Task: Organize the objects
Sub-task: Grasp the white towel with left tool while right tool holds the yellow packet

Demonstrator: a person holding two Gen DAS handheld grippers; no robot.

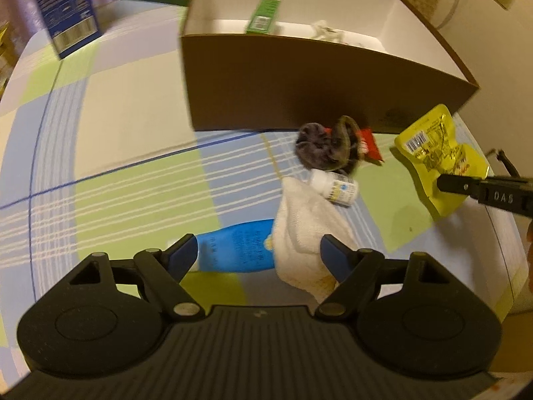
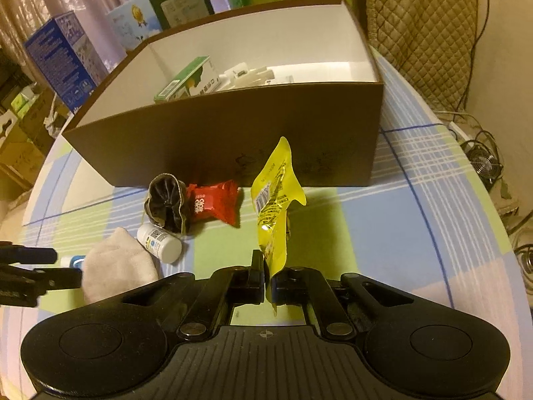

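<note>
My left gripper (image 1: 258, 256) is open low over the table, its blue-padded fingers either side of a blue tube (image 1: 233, 250) and a white cloth (image 1: 306, 230). Beyond them lie a small white bottle (image 1: 336, 186), a dark scrunchie (image 1: 319, 150) and a red packet (image 1: 368, 143). My right gripper (image 2: 268, 273) is shut on the lower edge of a yellow pouch (image 2: 273, 206), holding it upright above the table in front of the brown box (image 2: 233, 140). From the left wrist view the pouch (image 1: 436, 153) hangs at the right in that gripper (image 1: 446, 181).
The open brown box (image 1: 299, 83) holds a green carton (image 2: 186, 80) and white items (image 2: 246, 75). A blue carton (image 2: 63, 60) and other cartons stand behind on the left. A quilted chair (image 2: 423, 26) is behind on the right, and cables and a fan (image 2: 483, 163) lie past the table's right edge.
</note>
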